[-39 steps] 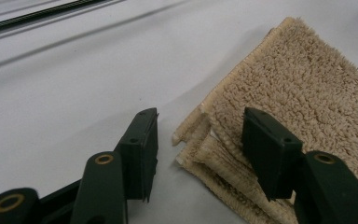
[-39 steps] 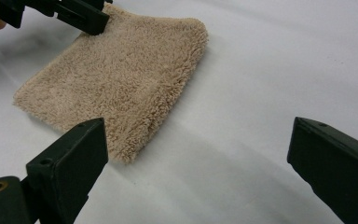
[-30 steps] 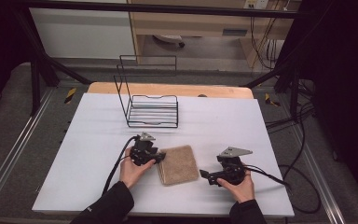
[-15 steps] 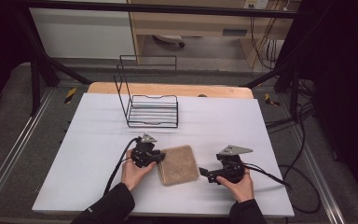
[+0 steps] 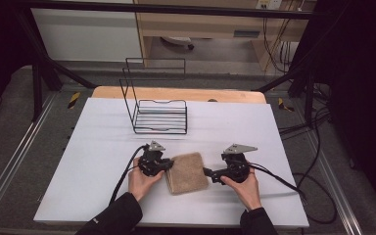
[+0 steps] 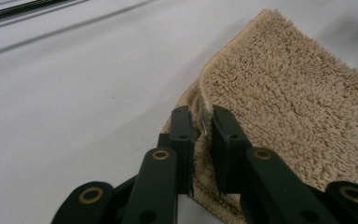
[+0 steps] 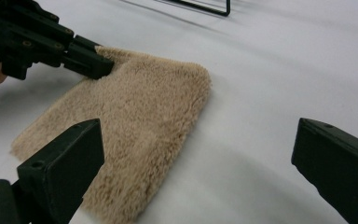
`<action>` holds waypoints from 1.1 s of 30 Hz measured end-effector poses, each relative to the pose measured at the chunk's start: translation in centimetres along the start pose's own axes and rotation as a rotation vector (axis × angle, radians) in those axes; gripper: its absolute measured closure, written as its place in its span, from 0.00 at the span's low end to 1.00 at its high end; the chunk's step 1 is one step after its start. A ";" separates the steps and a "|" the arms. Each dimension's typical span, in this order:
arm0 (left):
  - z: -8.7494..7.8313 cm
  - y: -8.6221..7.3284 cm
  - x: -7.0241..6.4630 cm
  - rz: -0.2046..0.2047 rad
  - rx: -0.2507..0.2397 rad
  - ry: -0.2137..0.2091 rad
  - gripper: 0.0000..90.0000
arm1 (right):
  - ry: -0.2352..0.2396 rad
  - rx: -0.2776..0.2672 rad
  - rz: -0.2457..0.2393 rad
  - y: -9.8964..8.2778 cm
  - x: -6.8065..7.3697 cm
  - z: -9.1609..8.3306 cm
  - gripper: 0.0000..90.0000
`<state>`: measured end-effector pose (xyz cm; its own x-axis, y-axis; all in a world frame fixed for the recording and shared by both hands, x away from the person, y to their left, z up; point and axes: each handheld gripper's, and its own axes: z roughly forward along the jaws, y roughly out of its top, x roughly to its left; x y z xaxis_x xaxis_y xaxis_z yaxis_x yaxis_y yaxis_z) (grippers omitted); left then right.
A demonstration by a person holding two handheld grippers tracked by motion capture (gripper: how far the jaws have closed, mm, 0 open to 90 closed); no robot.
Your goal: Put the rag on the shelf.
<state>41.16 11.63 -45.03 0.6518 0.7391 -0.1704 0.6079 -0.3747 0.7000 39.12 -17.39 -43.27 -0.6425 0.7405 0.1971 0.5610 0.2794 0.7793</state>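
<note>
A fixed overhead camera looks forward and down across the white table [image 5: 103,147]. Two cameras ride low on the handheld grippers, each looking along its jaws from close range. All three views share the tan towel [image 5: 188,171] at the near centre.

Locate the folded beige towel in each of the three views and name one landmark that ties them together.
High view: towel at lower centre, between the two grippers.
Left gripper view: towel at right, its hem pinched in the left gripper.
Right gripper view: towel at left centre.
Shared landmark: the left gripper on the towel's edge.
</note>
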 end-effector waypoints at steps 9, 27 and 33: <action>0.0 -0.1 -0.2 0.017 -0.010 0.015 0.87 | -0.027 0.015 0.020 1.8 -0.2 3.0 0.17; 0.0 -0.2 0.0 0.030 -0.013 0.000 0.87 | 0.012 0.125 0.039 2.4 -0.5 5.9 0.72; 0.0 -0.2 0.3 0.012 -0.013 -0.019 0.86 | 0.043 0.148 0.056 2.3 -0.5 6.0 0.83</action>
<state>41.23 11.88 -45.20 0.6674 0.7238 -0.1752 0.5944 -0.3759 0.7109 43.83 -13.45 -45.11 -0.6277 0.7317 0.2656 0.6654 0.3273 0.6709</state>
